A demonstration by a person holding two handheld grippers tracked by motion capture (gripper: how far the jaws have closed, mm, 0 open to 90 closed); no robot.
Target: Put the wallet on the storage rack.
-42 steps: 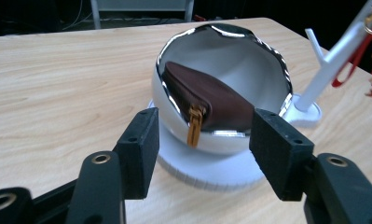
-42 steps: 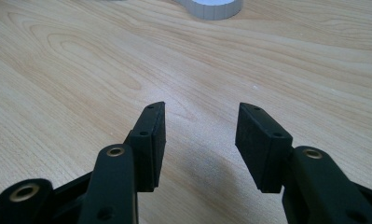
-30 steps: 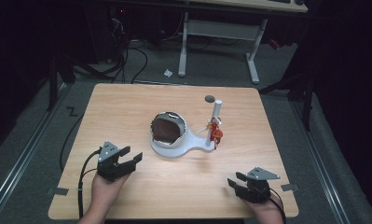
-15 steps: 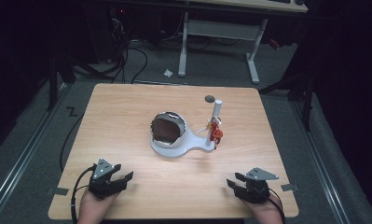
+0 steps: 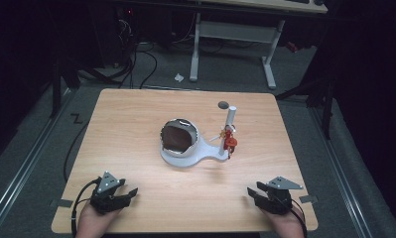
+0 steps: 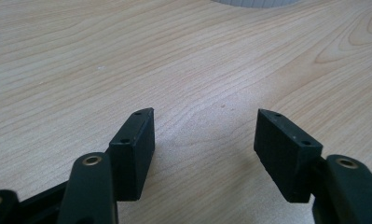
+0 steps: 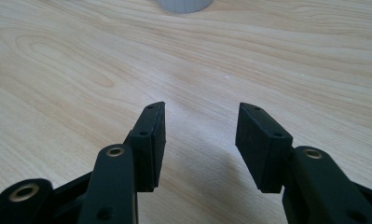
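Both grippers empty and parted, low at the near edge of the bench.

The left gripper (image 5: 131,191) has its jaws spread wide with only bare wood between them; the right gripper (image 5: 252,191) stands about as far apart, also holding nothing. Each sits in a hand at its own near corner of the bench (image 5: 136,124). Well beyond them, mid-bench, stands a white stand (image 5: 185,156) carrying a dark round piece (image 5: 176,139), with an upright post (image 5: 230,124) and small red parts (image 5: 229,142) beside it.
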